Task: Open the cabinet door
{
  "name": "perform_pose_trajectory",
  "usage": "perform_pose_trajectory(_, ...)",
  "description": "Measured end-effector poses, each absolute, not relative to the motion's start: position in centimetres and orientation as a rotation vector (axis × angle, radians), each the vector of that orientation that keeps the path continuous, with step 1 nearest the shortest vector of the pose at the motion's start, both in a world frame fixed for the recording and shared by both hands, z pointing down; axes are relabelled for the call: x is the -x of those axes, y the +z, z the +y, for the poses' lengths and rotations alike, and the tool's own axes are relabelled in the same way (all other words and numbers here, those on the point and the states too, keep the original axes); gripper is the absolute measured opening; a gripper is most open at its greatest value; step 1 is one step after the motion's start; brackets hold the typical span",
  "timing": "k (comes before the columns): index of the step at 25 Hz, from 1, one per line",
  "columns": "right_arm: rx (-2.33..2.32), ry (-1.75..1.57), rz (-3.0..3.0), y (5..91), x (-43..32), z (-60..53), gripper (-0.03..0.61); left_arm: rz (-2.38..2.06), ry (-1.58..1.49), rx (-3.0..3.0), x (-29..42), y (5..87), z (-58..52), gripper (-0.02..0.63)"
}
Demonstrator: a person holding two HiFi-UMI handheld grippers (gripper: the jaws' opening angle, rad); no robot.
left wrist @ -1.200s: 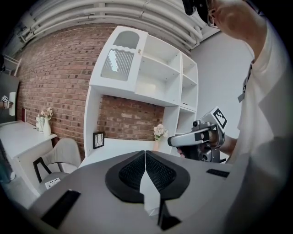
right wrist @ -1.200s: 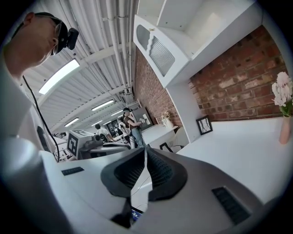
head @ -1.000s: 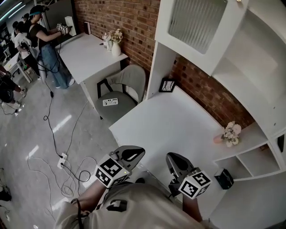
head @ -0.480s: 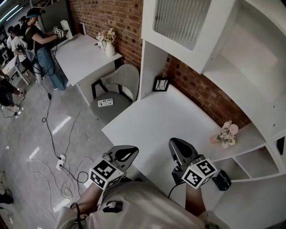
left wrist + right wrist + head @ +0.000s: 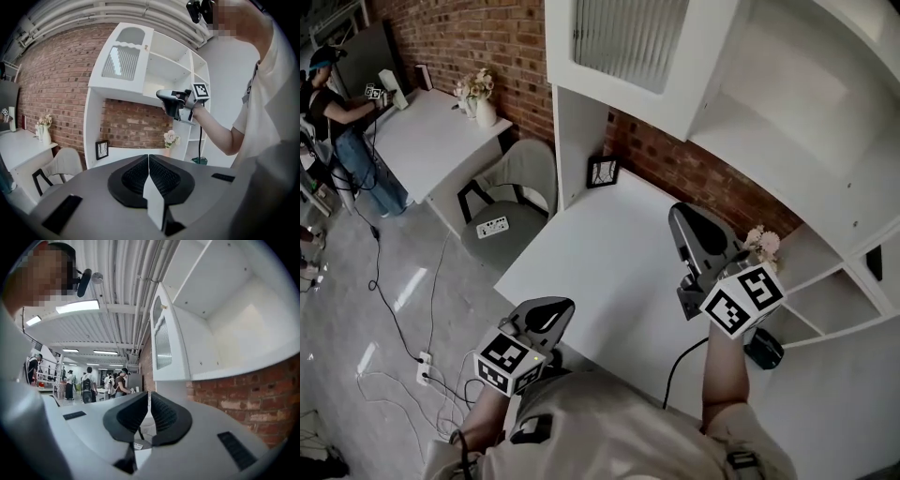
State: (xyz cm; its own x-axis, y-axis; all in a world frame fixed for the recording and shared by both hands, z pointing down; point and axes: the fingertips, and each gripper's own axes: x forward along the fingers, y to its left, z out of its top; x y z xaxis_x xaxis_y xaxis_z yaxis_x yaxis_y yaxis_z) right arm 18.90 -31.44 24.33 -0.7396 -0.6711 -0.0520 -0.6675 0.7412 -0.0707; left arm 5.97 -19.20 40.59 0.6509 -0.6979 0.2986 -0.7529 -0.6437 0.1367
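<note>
Two grippers, both clenched on nothing, sit closest to the camera. In the head view the left gripper (image 5: 549,313) hangs low at 7 o'clock, over the near edge of the white desk (image 5: 600,253). Its own view shows the jaws pressed together with no thing between them. It looks parked there to stay out of the way.

At 3 o'clock the right gripper (image 5: 682,217) is held much higher, above the desk and pointing roughly level. Its own view shows the jaws closed and empty. I judge that height to be an approach to the upper cabinet, not to anything on the desk.

Farther back on the desk, a small picture frame (image 5: 602,172) leans against the brick wall at 12 o'clock. A pot of pale flowers (image 5: 761,244) stands just beyond the right gripper.

Highest and farthest at 12 o'clock is the cabinet door (image 5: 628,37), white with ribbed glass, and it appears shut. Its small knob (image 5: 163,307) sits near the top corner, at 11 o'clock from the right jaws and well apart from them. The jaws would need to part before taking it.
</note>
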Motion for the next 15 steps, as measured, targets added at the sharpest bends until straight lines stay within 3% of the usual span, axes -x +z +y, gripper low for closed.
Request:
perform_pose_trajectory(8, 1.351, 0.093, 2.789, 18.3, -18.9, -37.9, 0.050, -1.110, 0.295, -2.661, -4.7, 40.1, -20.0, 0.018)
perform_pose_trajectory(12, 1.461, 0.096, 2.750, 17.1, -19.3, -40.9, 0.188, -1.110, 0.285, -2.651, -3.7, 40.4, -20.4, 0.018)
perform_pose_trajectory(15, 1.522, 0.092, 2.730, 16.9, -19.7, -42.5, 0.215, -1.112, 0.275, -2.643, -3.1, 40.7, -20.5, 0.018)
